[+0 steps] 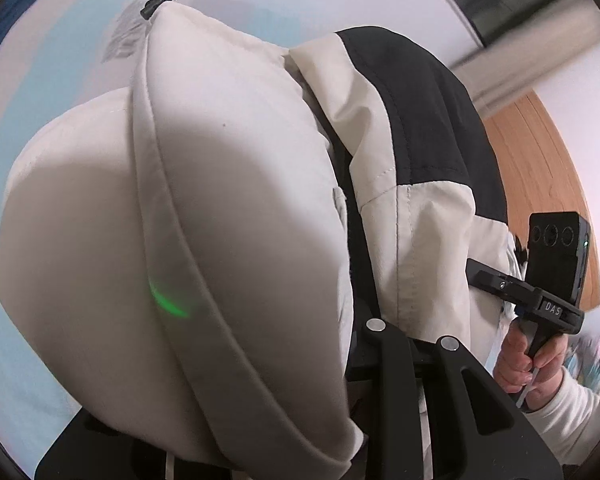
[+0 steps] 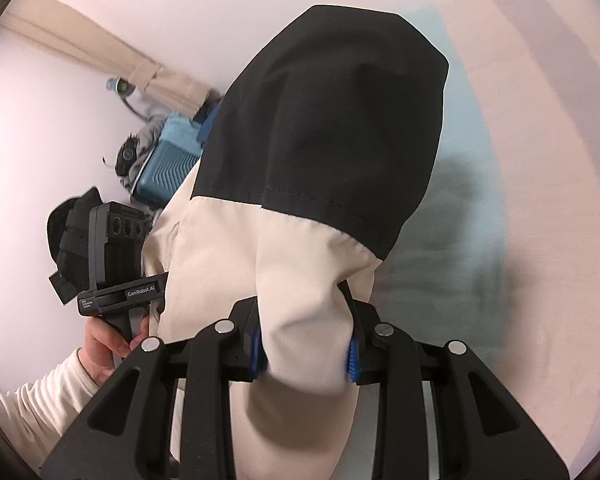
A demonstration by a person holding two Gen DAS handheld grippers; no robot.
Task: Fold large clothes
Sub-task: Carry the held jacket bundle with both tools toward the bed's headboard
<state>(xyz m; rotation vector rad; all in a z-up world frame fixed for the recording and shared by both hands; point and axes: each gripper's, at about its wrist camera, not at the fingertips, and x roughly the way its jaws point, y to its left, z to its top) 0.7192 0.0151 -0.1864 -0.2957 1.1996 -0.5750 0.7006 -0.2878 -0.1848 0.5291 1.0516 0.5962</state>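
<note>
Your right tongs (image 2: 304,350) pinch the cream-and-black jacket (image 2: 300,184); your left tongs' (image 1: 340,360) grip hides beneath its hood (image 1: 140,220), bed (image 2: 540,160) open beyond.

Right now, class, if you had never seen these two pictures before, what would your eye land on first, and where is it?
A cream and black jacket fills both views, bunched up close to the lenses. In the right wrist view the right gripper pinches a cream fold between its blue pads, under a black panel. A green glow sits on the cream hood in the left wrist view, low and left of centre.
</note>
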